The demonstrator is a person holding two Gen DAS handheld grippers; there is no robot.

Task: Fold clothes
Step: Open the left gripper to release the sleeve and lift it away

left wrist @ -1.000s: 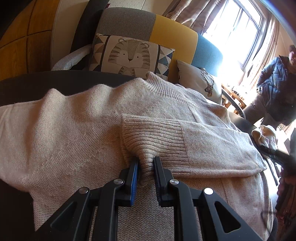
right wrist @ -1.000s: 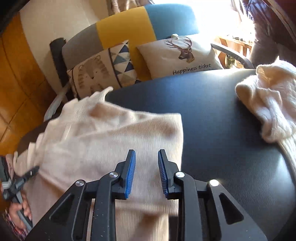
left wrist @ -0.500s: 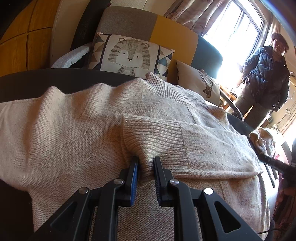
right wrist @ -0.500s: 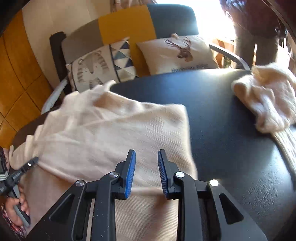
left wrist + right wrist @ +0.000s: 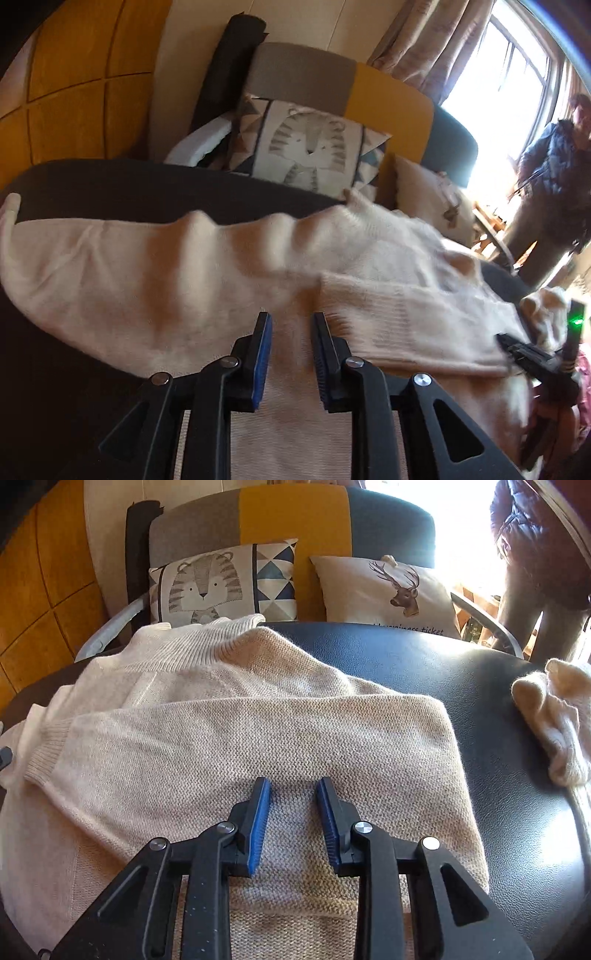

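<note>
A beige knit sweater (image 5: 166, 266) lies spread on a dark round table (image 5: 110, 184). One sleeve is folded across its body, and the ribbed cuff (image 5: 388, 317) rests just right of my left gripper (image 5: 291, 319). That gripper hovers above the knit, its jaws opening with nothing between them. In the right wrist view the same sweater (image 5: 221, 738) shows its collar at the far side and the cuff (image 5: 44, 749) at the left. My right gripper (image 5: 293, 784) stands open over the folded sleeve, pinching nothing.
A crumpled cream garment (image 5: 554, 720) lies at the table's (image 5: 480, 686) right side. Behind the table stands a sofa with a tiger cushion (image 5: 207, 587) and a deer cushion (image 5: 388, 594). A person in a dark jacket (image 5: 554, 177) stands by the bright window.
My left gripper has let go of the ribbed cuff, opened and lifted back; the cuff stays on the sweater. My right gripper has slid left, further over the folded sleeve.
</note>
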